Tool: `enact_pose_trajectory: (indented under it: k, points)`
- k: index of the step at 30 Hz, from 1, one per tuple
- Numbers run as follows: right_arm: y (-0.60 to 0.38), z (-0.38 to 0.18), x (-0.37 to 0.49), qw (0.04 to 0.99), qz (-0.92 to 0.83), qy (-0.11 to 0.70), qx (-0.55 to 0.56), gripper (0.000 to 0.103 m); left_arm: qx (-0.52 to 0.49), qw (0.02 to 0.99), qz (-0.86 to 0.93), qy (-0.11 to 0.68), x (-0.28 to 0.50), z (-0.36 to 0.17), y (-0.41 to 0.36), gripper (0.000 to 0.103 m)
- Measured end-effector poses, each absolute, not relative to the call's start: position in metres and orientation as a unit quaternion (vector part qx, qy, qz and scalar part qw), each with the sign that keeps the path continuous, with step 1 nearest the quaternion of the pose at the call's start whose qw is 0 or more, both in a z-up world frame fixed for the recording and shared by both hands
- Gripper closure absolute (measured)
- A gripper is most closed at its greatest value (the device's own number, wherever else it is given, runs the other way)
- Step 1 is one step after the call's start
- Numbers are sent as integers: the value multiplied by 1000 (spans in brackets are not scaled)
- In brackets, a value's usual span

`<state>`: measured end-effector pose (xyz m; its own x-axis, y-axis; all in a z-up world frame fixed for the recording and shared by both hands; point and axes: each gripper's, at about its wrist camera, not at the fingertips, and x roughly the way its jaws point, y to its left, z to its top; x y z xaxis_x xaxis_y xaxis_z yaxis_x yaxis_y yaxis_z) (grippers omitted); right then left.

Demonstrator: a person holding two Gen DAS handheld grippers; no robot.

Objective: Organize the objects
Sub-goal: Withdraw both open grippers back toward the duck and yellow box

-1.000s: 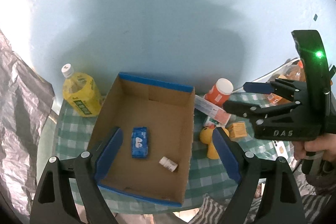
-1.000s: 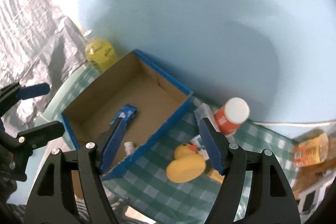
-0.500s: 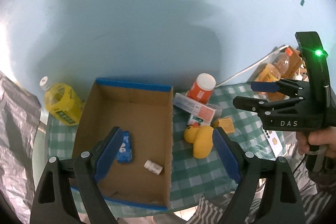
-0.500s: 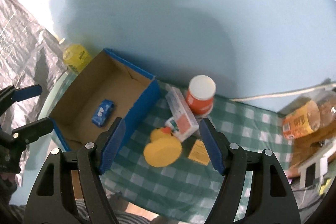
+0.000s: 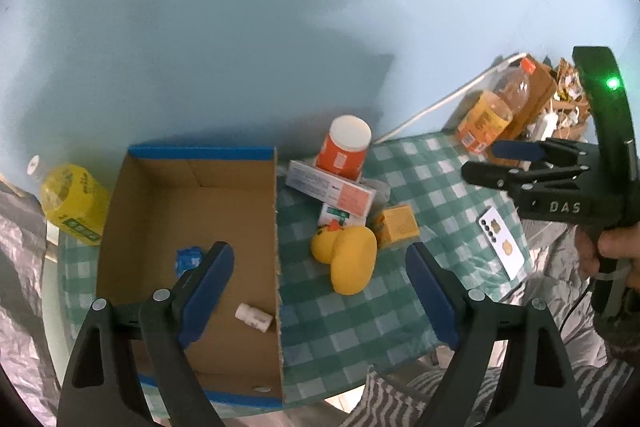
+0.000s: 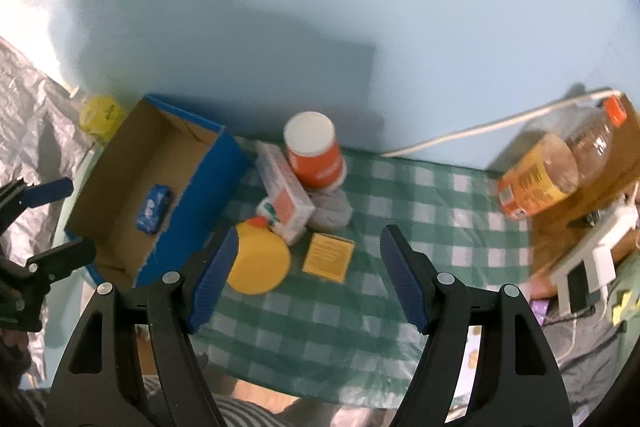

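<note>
An open cardboard box (image 5: 192,211) (image 6: 120,187) with blue edges holds a blue packet (image 5: 188,259) (image 6: 153,207) and a small white bottle (image 5: 254,317). Right of it on the checked cloth lie a yellow rubber duck (image 5: 346,253) (image 6: 258,261), a small yellow box (image 5: 396,227) (image 6: 329,255), a white-and-orange carton (image 5: 330,191) (image 6: 286,195) and an orange jar with a white lid (image 5: 344,149) (image 6: 314,149). My left gripper (image 5: 320,287) hangs open above the box's right wall and the duck. My right gripper (image 6: 308,275) (image 5: 496,161) is open over the small yellow box.
A yellow drink bottle (image 5: 70,201) (image 6: 100,115) stands left of the box. An orange-labelled bottle (image 5: 490,115) (image 6: 556,167) lies at the right by a white cable (image 6: 480,131). A phone (image 5: 500,243) rests near the cloth's right edge. Crinkled foil (image 6: 28,99) covers the left.
Both grippers have swung to the right, away from the box interior and toward the pile of objects. Both stay open and nothing on the table has moved.
</note>
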<state>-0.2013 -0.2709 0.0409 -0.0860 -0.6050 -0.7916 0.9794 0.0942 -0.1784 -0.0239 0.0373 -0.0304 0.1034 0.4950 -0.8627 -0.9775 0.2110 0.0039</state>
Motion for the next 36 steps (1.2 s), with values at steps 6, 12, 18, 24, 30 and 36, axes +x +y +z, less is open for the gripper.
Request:
enact_pose_trajectory:
  k: [6, 12, 18, 24, 30, 36]
  points:
    - [-262, 37, -223, 611, -643, 382, 260, 30, -309, 683, 528, 398, -7, -41, 41, 14]
    - [-256, 30, -235, 595, -652, 379, 277, 30, -303, 690, 511, 414, 11, -52, 41, 14]
    - [-255, 22, -238, 585, -656, 378, 292, 30, -302, 690, 503, 424, 20, -63, 41, 14]
    - [-266, 4, -241, 576, -652, 385, 309, 30, -318, 688, 506, 411, 21, -73, 46, 14]
    - [-288, -27, -243, 562, -648, 400, 324, 30, -329, 679, 519, 402, 20, -90, 58, 14]
    - [-310, -54, -247, 552, -639, 409, 346, 30, -318, 672, 527, 413, 29, -117, 68, 14]
